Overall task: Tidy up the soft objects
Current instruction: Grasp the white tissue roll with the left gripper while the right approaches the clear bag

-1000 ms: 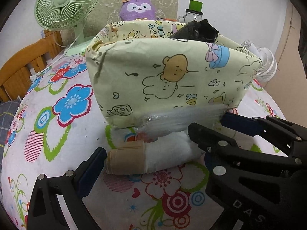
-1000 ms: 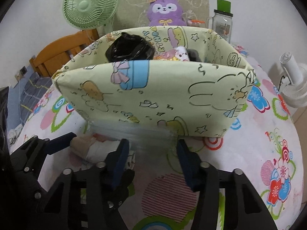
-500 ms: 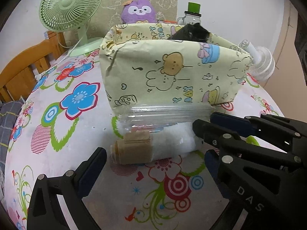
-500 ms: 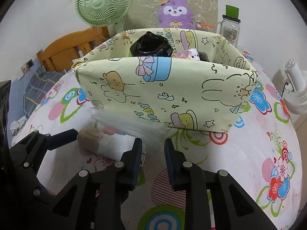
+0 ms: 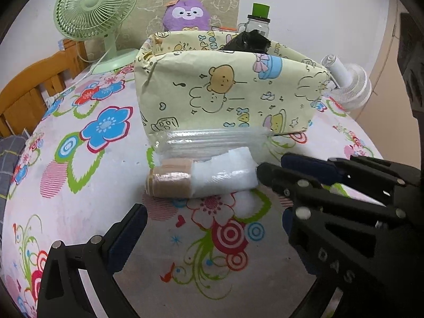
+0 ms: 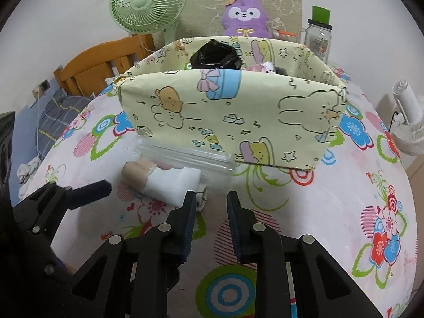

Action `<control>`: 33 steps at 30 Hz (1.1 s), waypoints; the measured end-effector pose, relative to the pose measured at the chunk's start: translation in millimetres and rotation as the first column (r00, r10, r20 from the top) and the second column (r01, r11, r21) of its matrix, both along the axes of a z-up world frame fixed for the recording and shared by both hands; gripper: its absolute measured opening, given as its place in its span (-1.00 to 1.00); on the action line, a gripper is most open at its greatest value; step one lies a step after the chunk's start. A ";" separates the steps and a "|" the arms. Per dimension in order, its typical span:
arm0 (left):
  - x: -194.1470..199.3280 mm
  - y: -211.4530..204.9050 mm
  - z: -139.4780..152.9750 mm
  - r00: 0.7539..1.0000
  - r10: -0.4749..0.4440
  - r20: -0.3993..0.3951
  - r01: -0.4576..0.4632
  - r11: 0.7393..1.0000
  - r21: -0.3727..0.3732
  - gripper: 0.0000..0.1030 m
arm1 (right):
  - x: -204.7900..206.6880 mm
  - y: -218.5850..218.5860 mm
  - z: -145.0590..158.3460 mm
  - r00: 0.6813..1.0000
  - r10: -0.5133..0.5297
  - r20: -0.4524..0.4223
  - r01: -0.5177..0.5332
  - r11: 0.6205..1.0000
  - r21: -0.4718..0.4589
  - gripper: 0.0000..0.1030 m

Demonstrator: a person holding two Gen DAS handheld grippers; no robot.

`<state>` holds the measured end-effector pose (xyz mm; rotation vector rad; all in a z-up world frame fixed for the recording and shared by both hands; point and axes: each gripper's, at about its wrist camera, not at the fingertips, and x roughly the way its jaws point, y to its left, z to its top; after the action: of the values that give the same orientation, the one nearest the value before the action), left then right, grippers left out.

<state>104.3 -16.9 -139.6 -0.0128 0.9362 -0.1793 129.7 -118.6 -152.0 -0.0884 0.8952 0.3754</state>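
- Flowered tablecloth lies bare on the near side of the yellow fabric bin, with a green fan and purple plush behind it.
- Clear bag holding a tan and white roll lies against the bin's front.
- Left gripper is spread wide and empty, short of the bag.
- Right gripper is parted narrowly, holding nothing, its left finger just beside the bag.

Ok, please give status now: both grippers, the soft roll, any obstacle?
Left gripper open, empty. Right gripper open, empty. Soft roll lying on table beside fabric box, not gripped. Clear plastic bag touching roll.
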 end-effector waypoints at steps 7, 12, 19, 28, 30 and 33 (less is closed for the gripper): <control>-7.9 -1.8 0.7 1.000 -0.004 -0.007 0.004 1.000 0.008 0.99 | 1.7 -1.6 6.0 1.000 0.000 0.014 0.001 1.000 -0.028 -0.25; -0.2 4.9 5.8 1.000 0.016 0.006 -0.017 0.999 0.043 0.99 | 3.2 -1.6 13.0 1.000 0.003 0.018 -0.002 1.000 -0.019 0.00; 18.7 3.2 7.7 1.000 -0.001 0.006 0.001 0.997 0.072 0.99 | 10.7 -0.4 20.4 1.000 -0.001 0.024 0.001 1.000 -0.025 0.06; 39.6 -3.5 -3.0 1.000 0.009 -0.019 -0.008 0.999 0.051 0.99 | 18.1 -7.3 13.9 0.999 -0.033 0.006 0.034 0.999 -0.034 0.10; 40.9 -3.7 -4.7 1.000 0.014 -0.021 -0.013 0.999 0.045 0.98 | 19.7 -8.5 11.9 0.999 -0.043 0.000 0.043 0.999 -0.032 0.10; 40.0 -4.5 -7.4 1.000 0.016 -0.019 -0.015 0.999 0.042 0.92 | 20.9 -7.9 9.7 0.999 -0.044 -0.004 0.044 0.999 -0.032 0.11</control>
<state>144.3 -21.5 -147.0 0.0172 0.9587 -0.1457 150.6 -126.5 -142.3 -0.0970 0.9068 0.3209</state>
